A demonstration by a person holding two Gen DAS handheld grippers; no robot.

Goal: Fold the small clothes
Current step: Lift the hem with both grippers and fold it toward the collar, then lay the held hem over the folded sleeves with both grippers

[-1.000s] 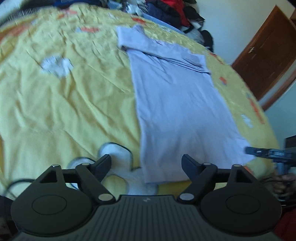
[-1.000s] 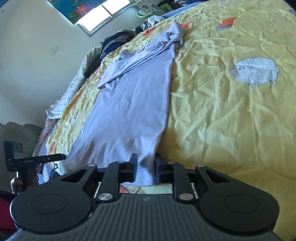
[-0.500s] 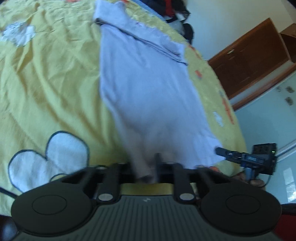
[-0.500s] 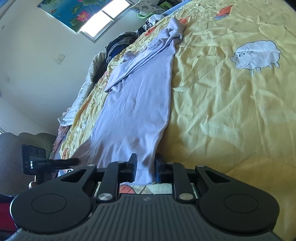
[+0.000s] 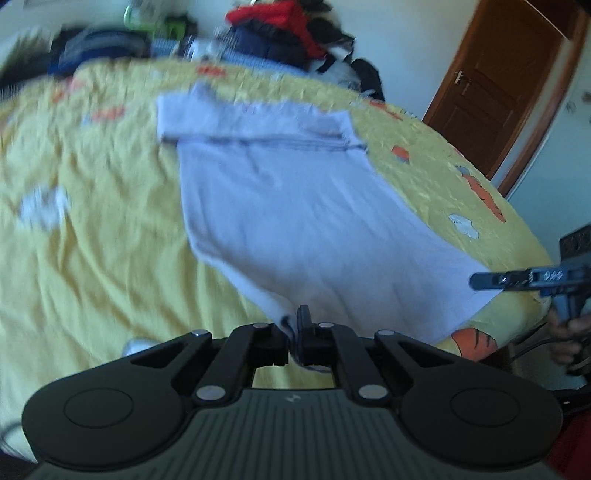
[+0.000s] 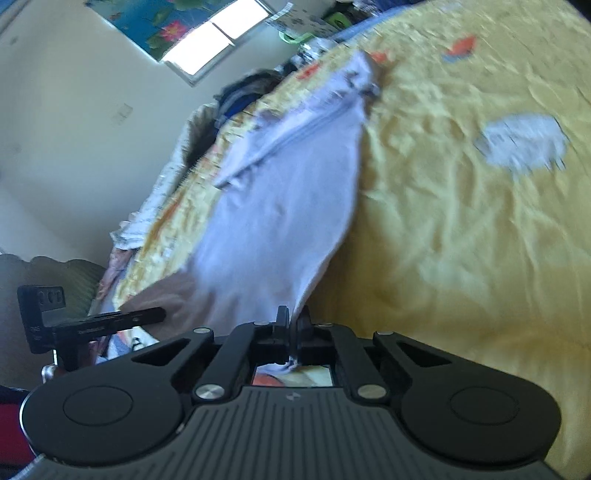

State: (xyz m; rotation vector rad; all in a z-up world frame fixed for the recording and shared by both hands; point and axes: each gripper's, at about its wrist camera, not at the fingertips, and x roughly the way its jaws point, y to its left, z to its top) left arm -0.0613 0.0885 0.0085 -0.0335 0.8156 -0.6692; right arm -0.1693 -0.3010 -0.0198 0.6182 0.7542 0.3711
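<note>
A pale lilac shirt (image 5: 295,206) lies lengthwise on the yellow bedspread (image 5: 92,240), sleeves folded across its far end. My left gripper (image 5: 293,332) is shut on the near left corner of the hem, which is lifted off the bed. My right gripper (image 6: 291,332) is shut on the other near corner of the shirt (image 6: 288,206), also lifted. The right gripper shows in the left wrist view (image 5: 480,280) at the shirt's right corner. The left gripper shows in the right wrist view (image 6: 155,315). Both views are blurred.
A pile of clothes (image 5: 280,33) lies at the far end of the bed. A brown door (image 5: 509,85) stands to the right. A window (image 6: 218,33) sits high on the wall. The bedspread has white sheep prints (image 6: 524,144).
My left gripper closed on the near left corner of the hem. Both grippers have risen, lifting the near edge of the shirt off the bed.
</note>
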